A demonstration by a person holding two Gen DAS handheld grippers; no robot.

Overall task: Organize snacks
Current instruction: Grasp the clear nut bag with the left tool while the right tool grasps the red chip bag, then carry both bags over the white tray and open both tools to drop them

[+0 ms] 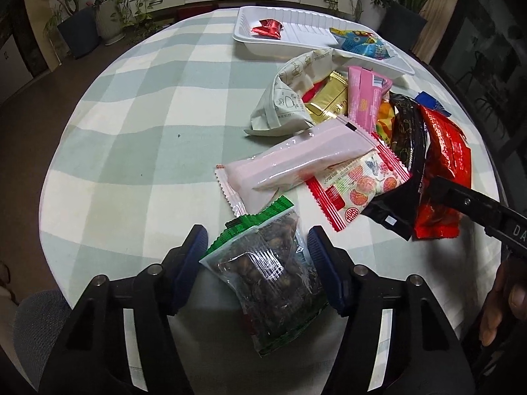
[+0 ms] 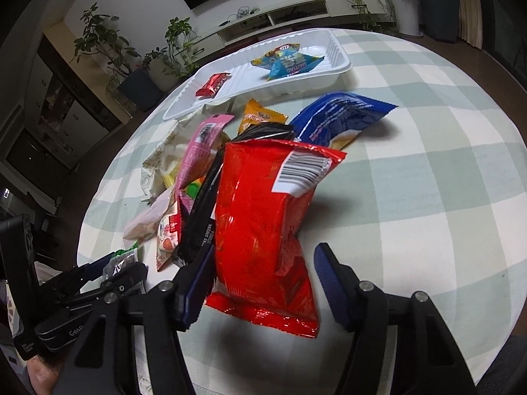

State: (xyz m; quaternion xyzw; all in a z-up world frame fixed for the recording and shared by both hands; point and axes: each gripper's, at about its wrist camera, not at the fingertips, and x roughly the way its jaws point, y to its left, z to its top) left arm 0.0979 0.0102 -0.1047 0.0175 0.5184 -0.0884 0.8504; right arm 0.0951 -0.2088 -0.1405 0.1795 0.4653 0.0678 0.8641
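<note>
Left wrist view: a soft cloth of pale green and cream checks covers the round table. The left gripper pinches a crinkly clear packet with a green serrated top, dark lumps inside, near the table's near edge. Beyond it lies a glossy pale pink pouch, and a ribbed white plastic tray sits at the far edge. The right gripper straddles a shiny red foil bag: its left pad touches the bag, while its right pad stands apart from it.
</note>
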